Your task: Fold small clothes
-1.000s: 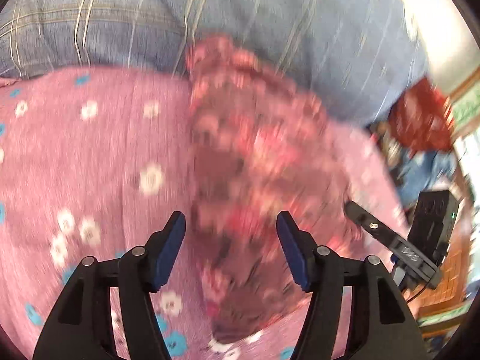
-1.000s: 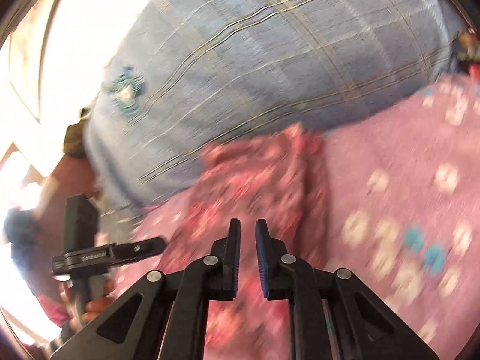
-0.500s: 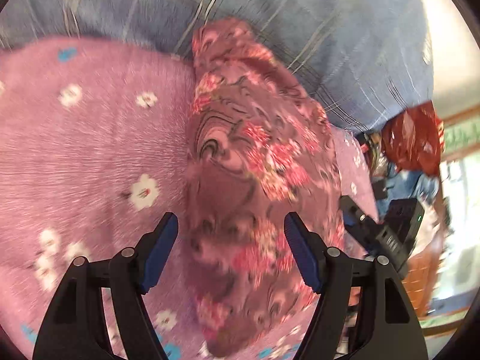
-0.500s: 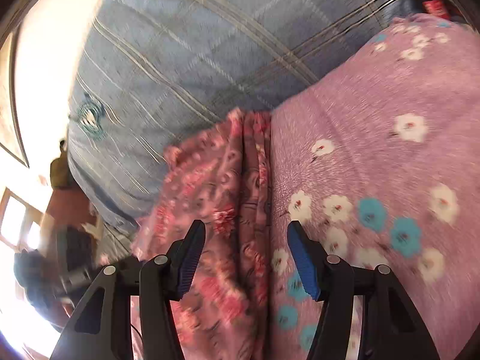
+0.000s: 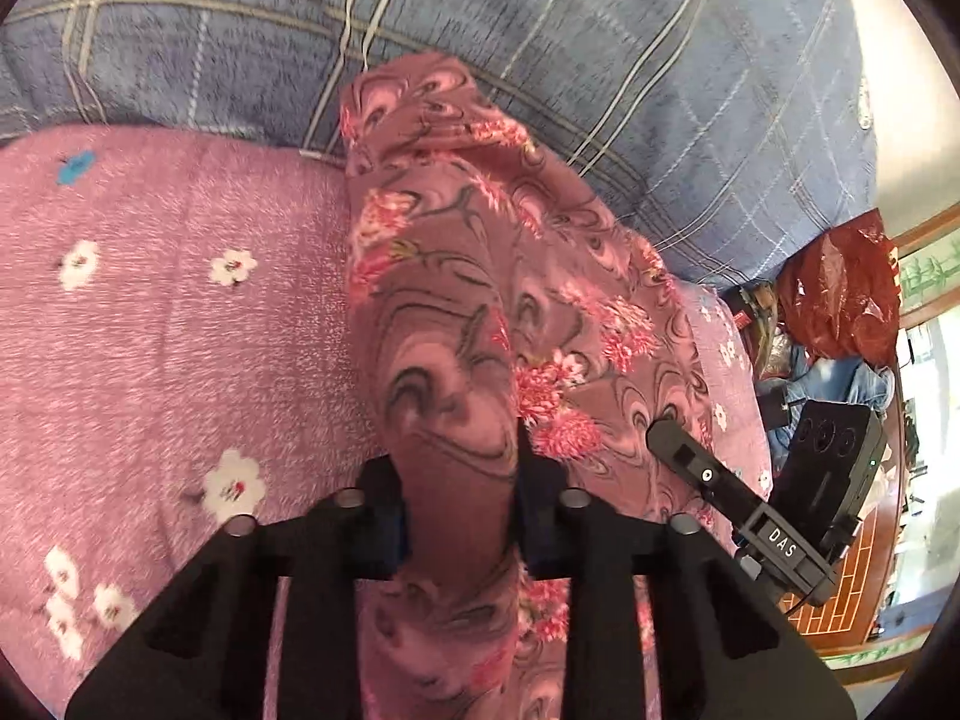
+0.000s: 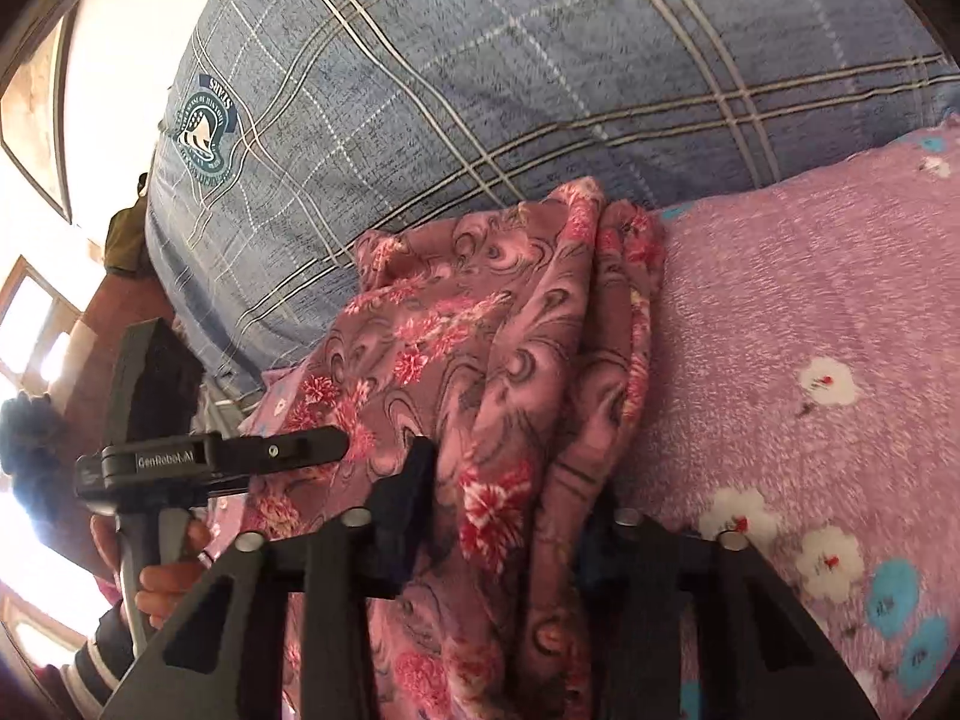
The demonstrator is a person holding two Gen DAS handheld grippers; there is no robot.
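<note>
1. We see the floral garment [image 5: 480, 276] lying bunched on the pink bedspread [image 5: 168, 312], its far end against the blue checked pillow [image 5: 540, 18].
2. Our left gripper [image 5: 459, 516] has its jaws closed on a thick fold of it.
3. Our right gripper [image 6: 510, 510] grips another bunched fold, jaws partly closed around it.

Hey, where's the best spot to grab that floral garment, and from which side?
Grip the floral garment at its near bunched end, coming in low from the front along the pink bedspread. There the cloth gathers into a ridge narrow enough for the fingers; farther back it spreads wide against the blue plaid pillow.
</note>
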